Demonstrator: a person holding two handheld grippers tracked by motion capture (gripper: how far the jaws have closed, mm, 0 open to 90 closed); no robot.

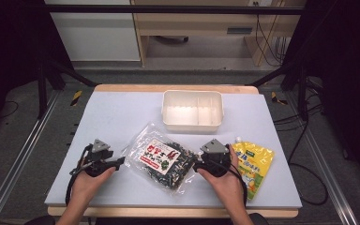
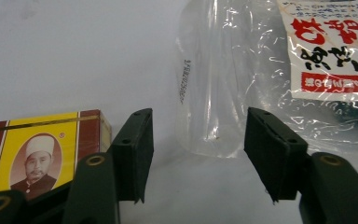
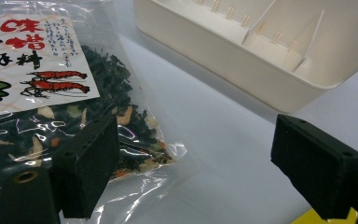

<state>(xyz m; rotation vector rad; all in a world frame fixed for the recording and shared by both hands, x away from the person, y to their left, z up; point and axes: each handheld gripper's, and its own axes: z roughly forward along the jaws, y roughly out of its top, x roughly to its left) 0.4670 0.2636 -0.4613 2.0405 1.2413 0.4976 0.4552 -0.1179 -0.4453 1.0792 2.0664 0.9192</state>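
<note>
Two hand-held grippers flank the seaweed bag [image 1: 161,161] on the worktop [image 1: 122,117]: left hand-held gripper [image 1: 120,162] half open around its clear edge, seemingly not pinching; right hand-held gripper [image 3: 193,172] wide at the other corner. Close squarely on film, then lift together toward the tray [image 1: 192,123].

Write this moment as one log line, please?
left gripper: open, facing clear bag edge | right gripper: open beside seaweed bag | white tray: empty
</note>
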